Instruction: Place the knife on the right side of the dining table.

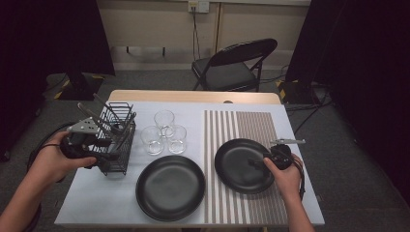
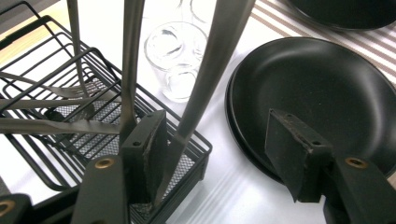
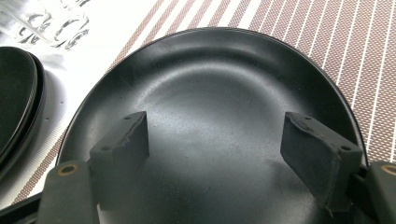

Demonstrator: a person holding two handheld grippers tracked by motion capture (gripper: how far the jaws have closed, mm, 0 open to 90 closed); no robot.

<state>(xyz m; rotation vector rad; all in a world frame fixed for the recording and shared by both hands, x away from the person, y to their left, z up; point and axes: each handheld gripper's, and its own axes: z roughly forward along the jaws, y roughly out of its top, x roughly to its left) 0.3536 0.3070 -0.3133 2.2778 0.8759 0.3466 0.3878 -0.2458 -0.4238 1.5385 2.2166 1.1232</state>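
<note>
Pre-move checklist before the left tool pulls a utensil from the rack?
1. Left tool jaws apart around a utensil handle: ok.
2. Both pads pressing on that handle: not ok, the far pad stands clear of it.
3. Handle free of neighbouring utensils in the wire rack: cannot tell.
4. Glasses standing apart from the rack: ok.
5. Right tool open, holding nothing, over the plate on the striped mat: ok.
6. Second black plate bare: ok.
</note>
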